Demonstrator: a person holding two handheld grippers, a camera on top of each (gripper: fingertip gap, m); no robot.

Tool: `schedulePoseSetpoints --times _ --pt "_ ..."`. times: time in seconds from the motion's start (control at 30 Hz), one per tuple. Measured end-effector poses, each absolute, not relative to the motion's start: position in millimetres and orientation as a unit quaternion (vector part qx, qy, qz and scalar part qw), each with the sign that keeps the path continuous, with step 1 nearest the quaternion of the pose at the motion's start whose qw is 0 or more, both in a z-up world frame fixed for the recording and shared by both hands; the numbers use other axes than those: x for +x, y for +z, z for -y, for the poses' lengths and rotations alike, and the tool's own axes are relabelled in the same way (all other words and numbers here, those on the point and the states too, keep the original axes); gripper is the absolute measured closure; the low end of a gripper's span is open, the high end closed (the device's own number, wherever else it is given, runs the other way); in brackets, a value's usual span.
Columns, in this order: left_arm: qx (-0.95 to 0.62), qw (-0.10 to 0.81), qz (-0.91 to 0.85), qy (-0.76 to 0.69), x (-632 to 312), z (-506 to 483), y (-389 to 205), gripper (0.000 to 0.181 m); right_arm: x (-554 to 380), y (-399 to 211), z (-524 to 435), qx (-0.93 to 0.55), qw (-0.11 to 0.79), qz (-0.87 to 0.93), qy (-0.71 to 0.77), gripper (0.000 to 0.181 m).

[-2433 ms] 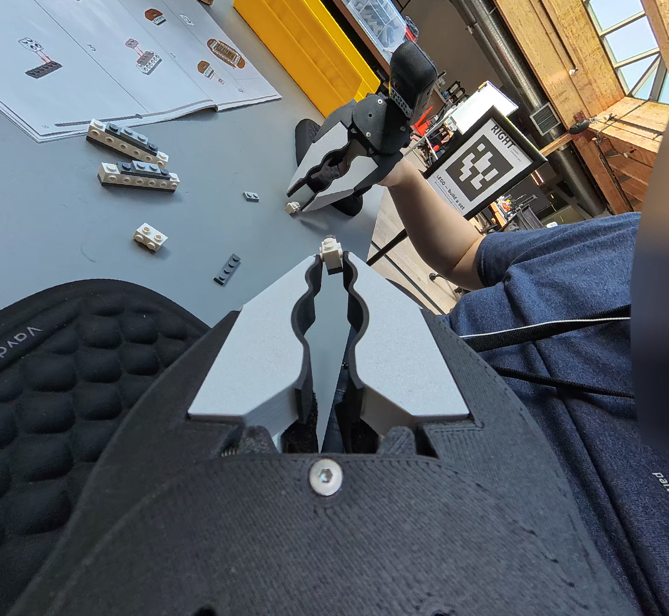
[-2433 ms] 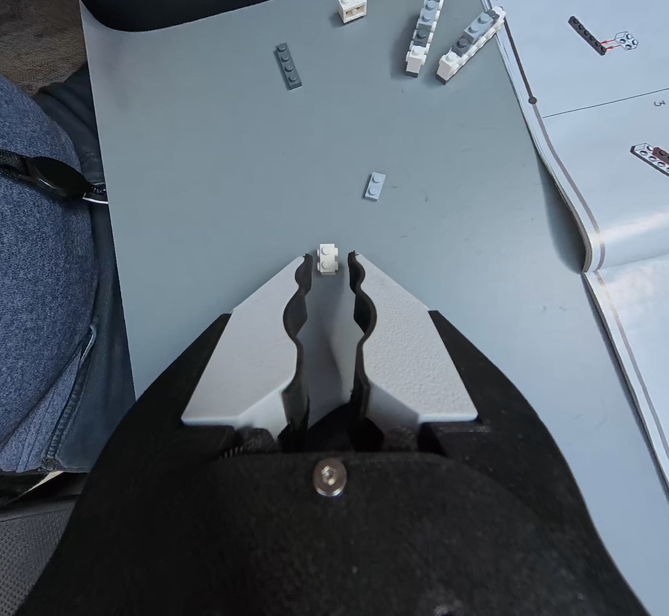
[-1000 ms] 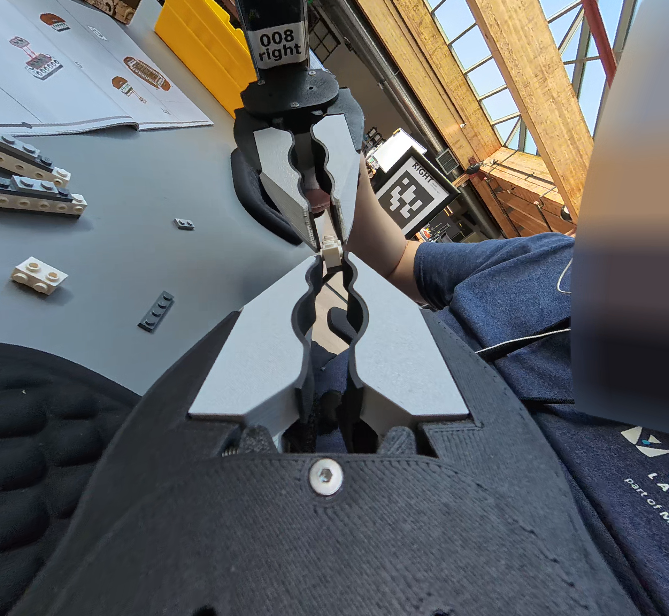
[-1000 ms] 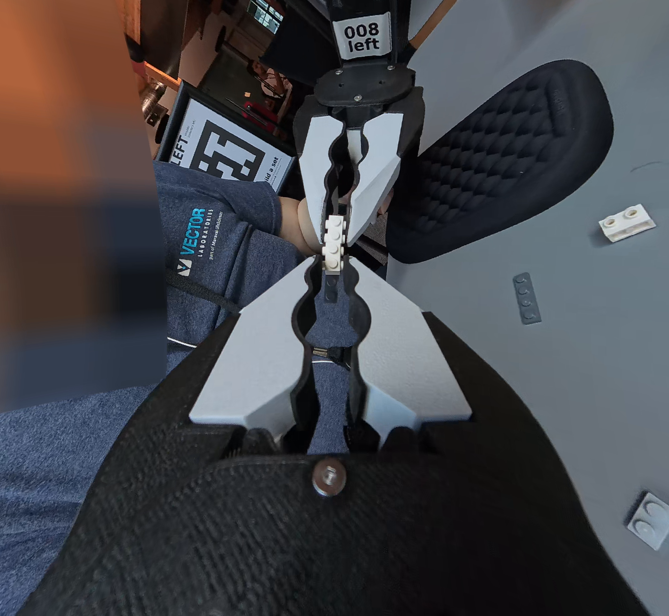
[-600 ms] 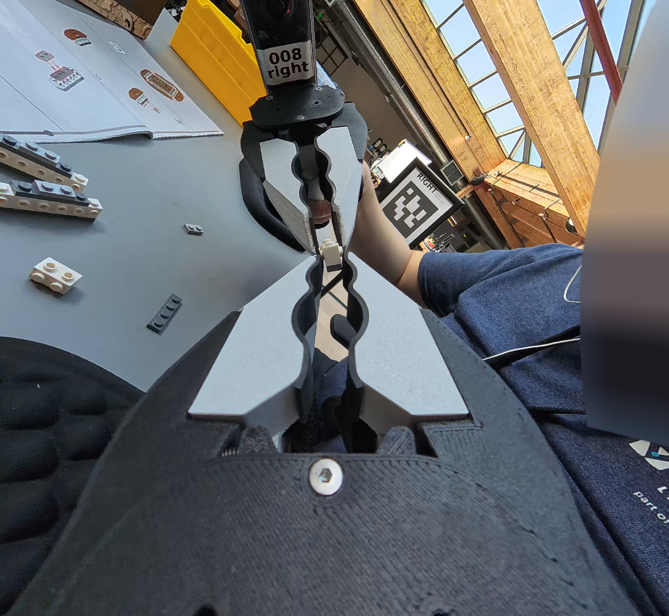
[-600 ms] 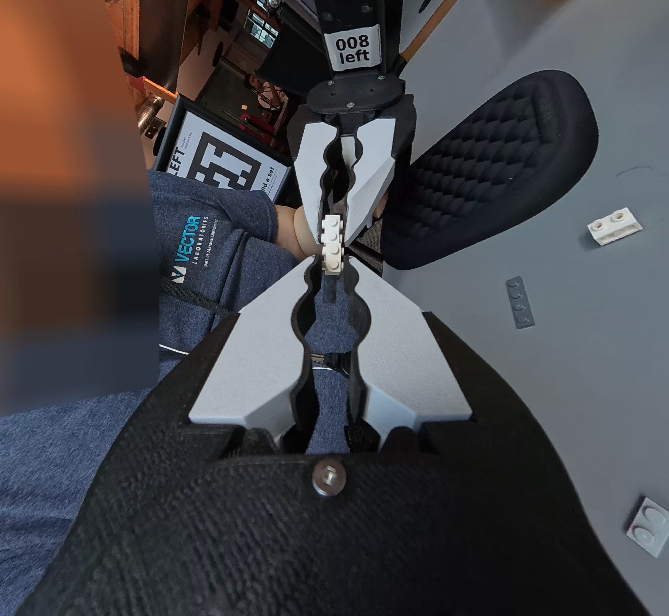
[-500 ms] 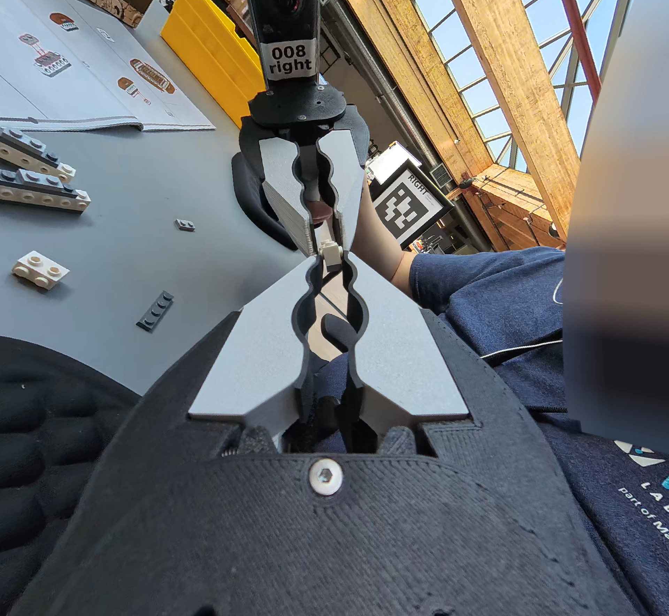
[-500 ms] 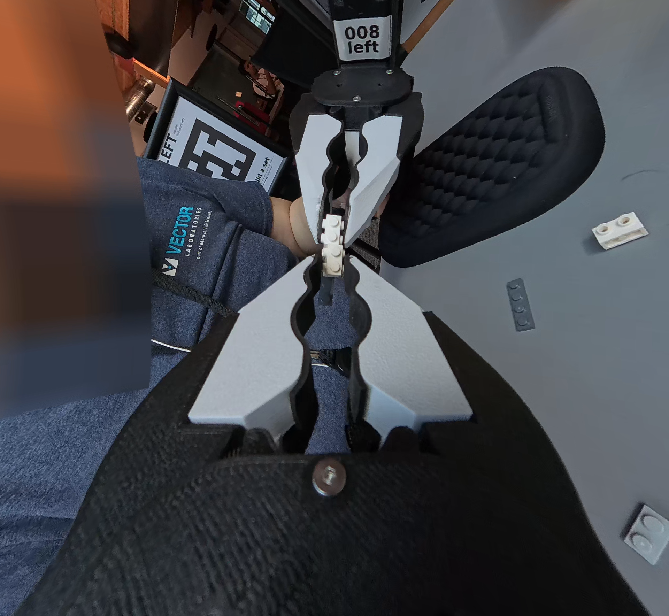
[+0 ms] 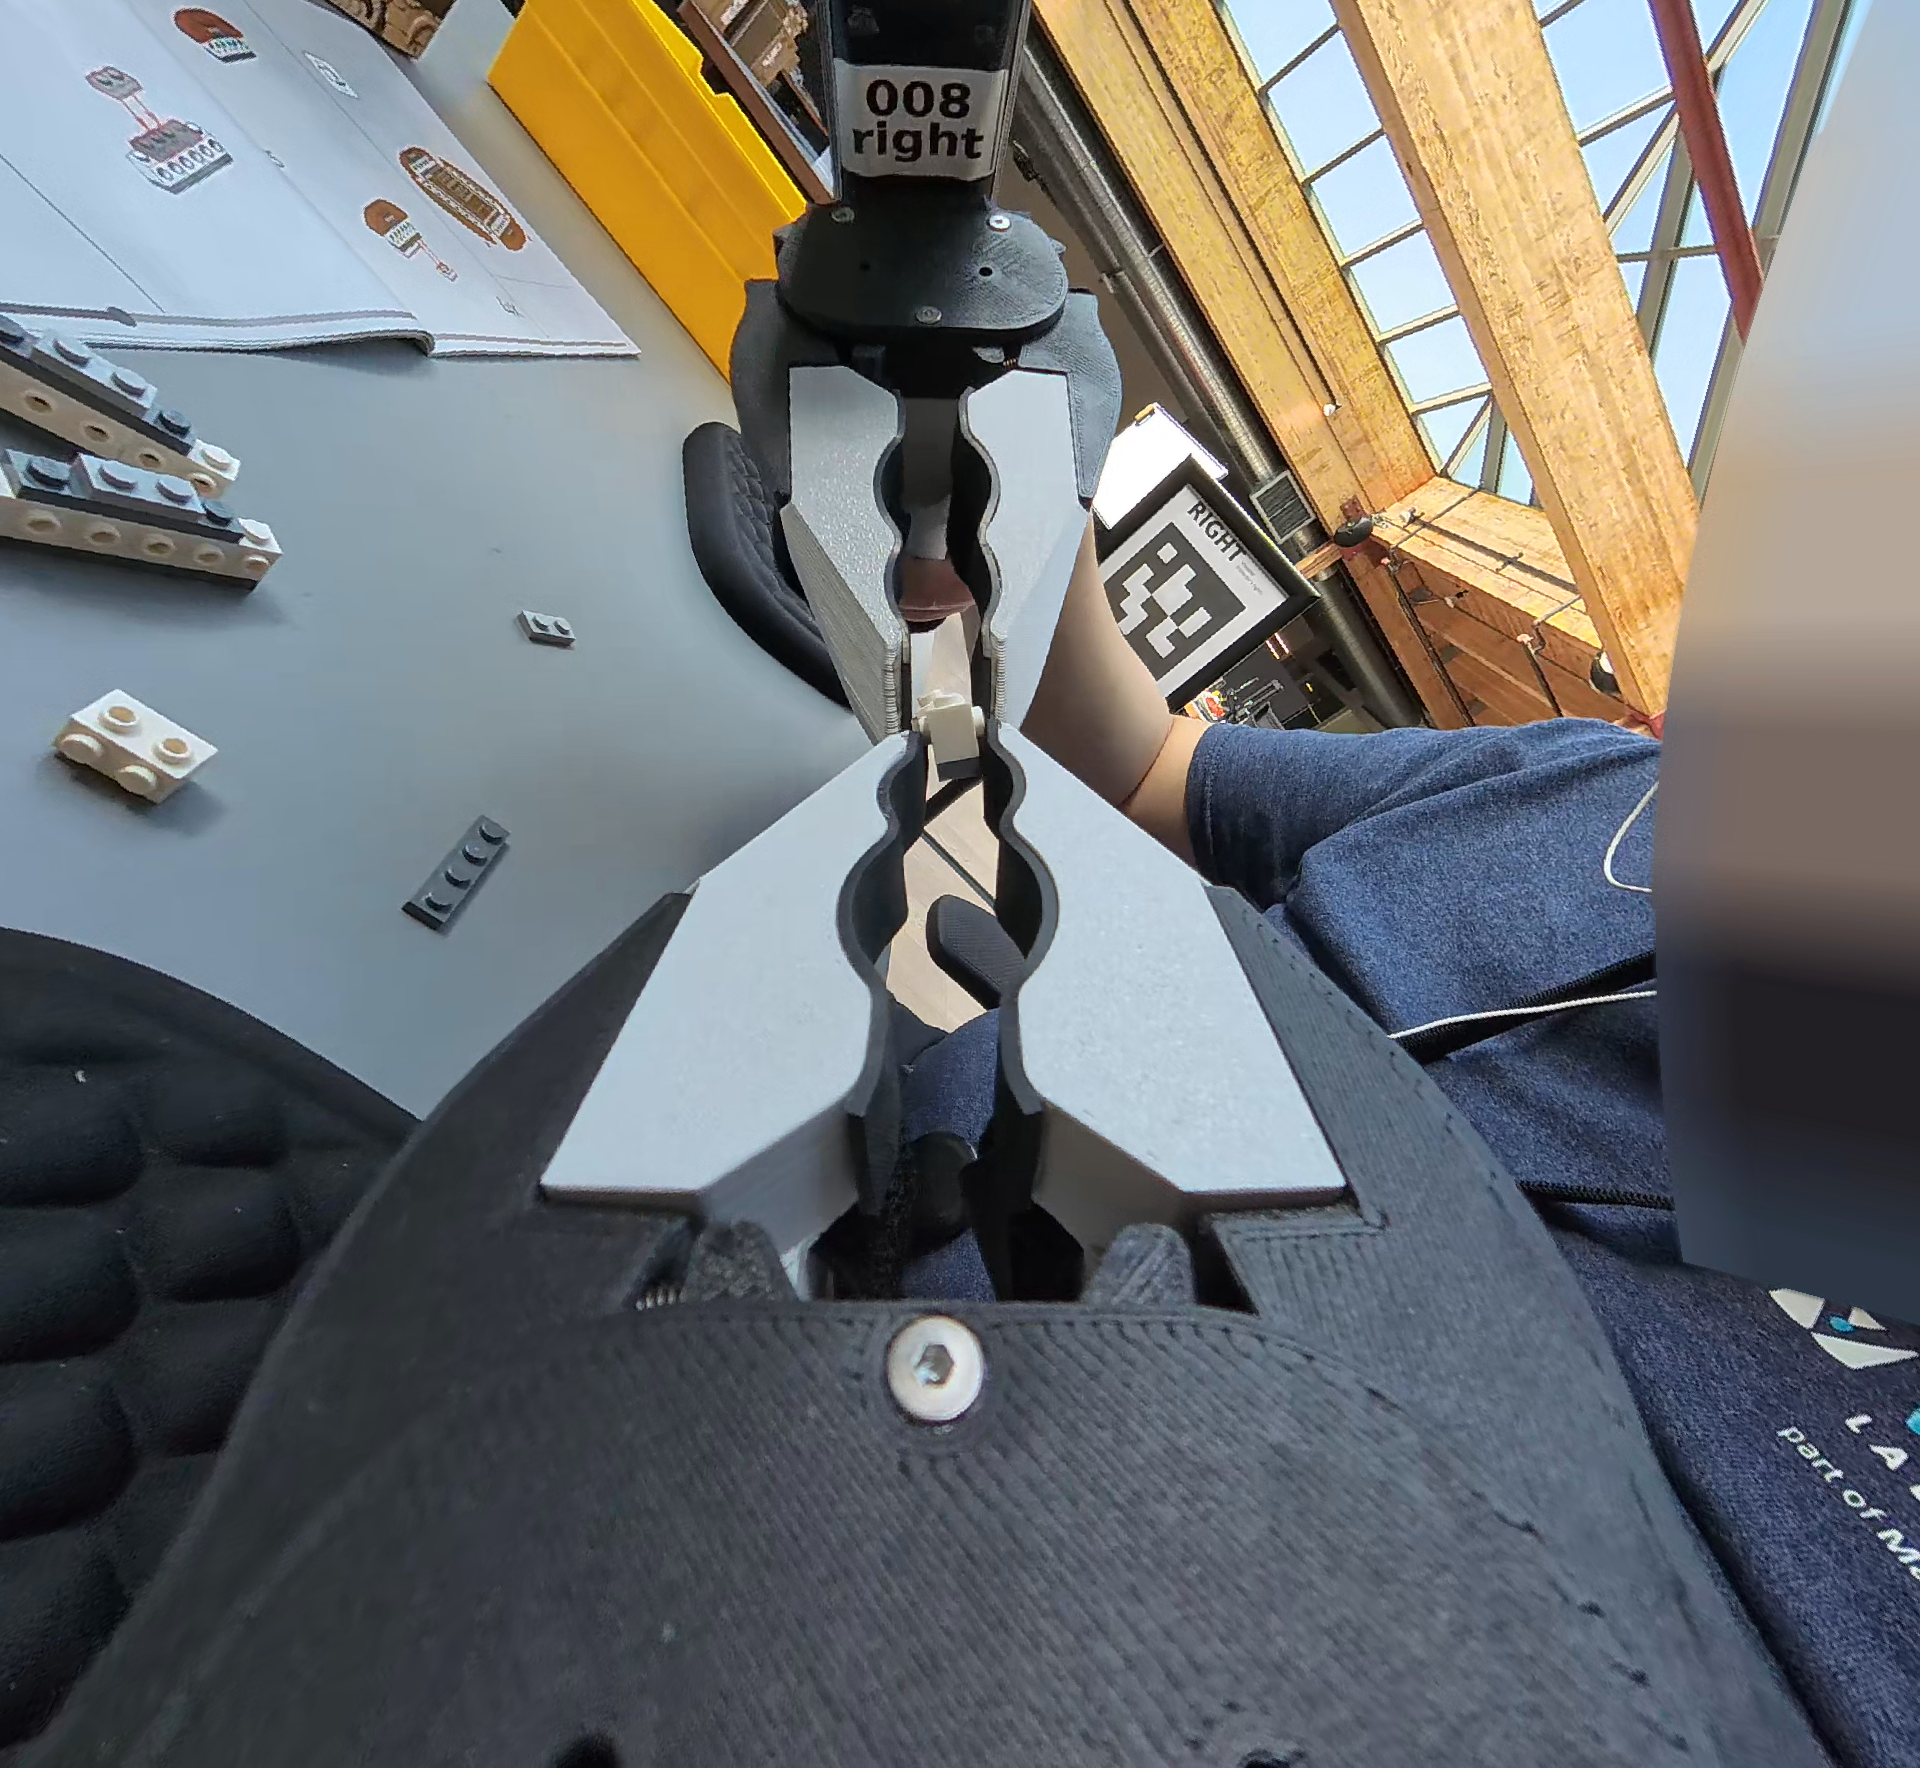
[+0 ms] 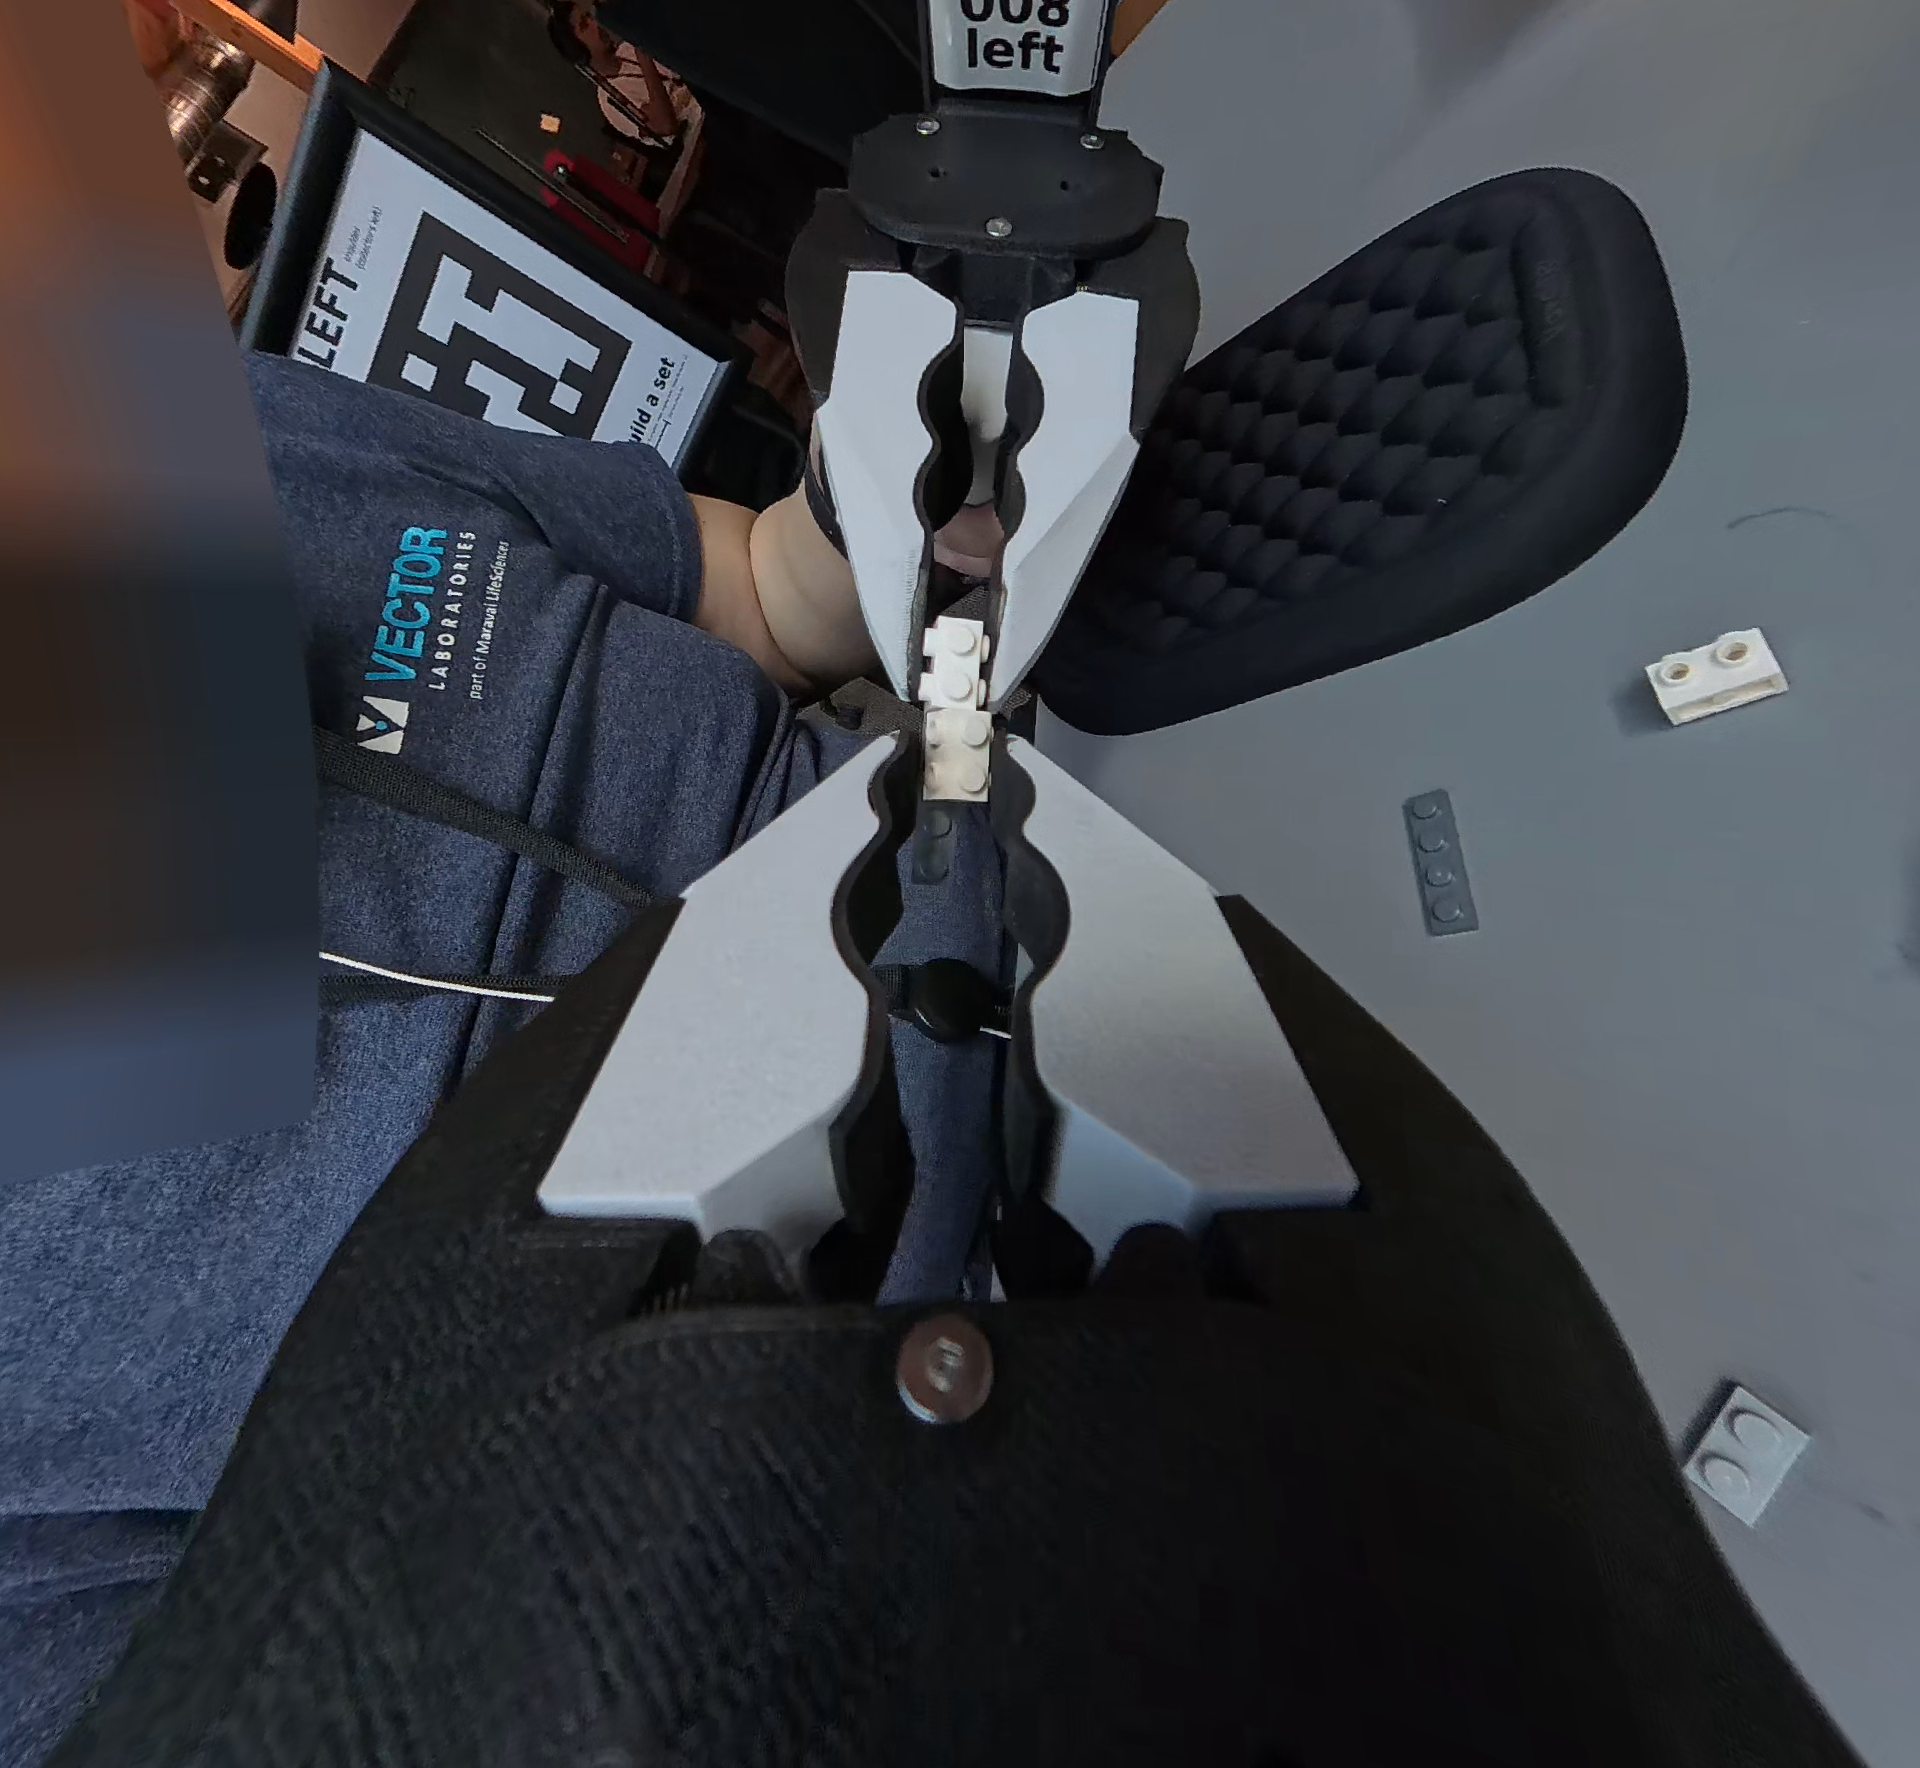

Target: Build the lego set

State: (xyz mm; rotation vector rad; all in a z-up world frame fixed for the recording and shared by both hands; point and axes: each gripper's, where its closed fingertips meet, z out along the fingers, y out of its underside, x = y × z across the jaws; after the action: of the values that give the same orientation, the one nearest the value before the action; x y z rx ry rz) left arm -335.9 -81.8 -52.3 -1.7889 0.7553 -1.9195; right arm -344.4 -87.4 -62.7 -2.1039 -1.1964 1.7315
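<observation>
Tip to tip off the table. Left gripper (image 9: 954,750) clamped on white brick (image 10: 954,656); right gripper (image 10: 956,773) clamped on second white brick (image 10: 958,762). Bricks touching end to end between fingertips.

A grey table (image 9: 395,513) carries an open instruction booklet (image 9: 208,191) toward its far side, with a yellow bin (image 9: 634,118) beyond it. Two long grey-and-white brick strips (image 9: 125,513) lie near the booklet. Nearer the front edge lie a white two-stud brick (image 9: 135,759), a small grey plate (image 9: 547,626), a dark four-stud plate (image 9: 457,872) and a black padded rest (image 9: 135,1240).
</observation>
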Motion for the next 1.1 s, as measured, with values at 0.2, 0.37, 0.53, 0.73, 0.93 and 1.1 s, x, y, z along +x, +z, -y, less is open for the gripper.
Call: schedulePoseSetpoints --times 0.2,0.37,0.53,0.73,0.93,1.1 --pt "-0.650 0.205 -0.247 -0.689 -336 77 -53 0.173 -344 -64 80 -0.715 0.116 0.406 0.557 0.171" --pt "-0.655 0.196 -0.222 -0.695 -336 73 -56 0.173 -345 -68 78 -0.719 0.134 0.406 0.548 0.171" --pt "-0.631 0.219 -0.229 -0.708 -335 73 -47 0.173 -344 -58 77 -0.699 0.130 0.378 0.592 0.171" --pt "-0.635 0.233 -0.238 -0.697 -333 71 -51 0.172 -344 -64 73 -0.700 0.139 0.359 0.601 0.171" --pt "-0.650 0.243 -0.220 -0.685 -333 65 -58 0.175 -344 -67 68 -0.717 0.169 0.371 0.565 0.170" --pt "-0.643 0.237 -0.200 -0.701 -332 64 -56 0.175 -343 -66 68 -0.732 0.190 0.390 0.526 0.169"
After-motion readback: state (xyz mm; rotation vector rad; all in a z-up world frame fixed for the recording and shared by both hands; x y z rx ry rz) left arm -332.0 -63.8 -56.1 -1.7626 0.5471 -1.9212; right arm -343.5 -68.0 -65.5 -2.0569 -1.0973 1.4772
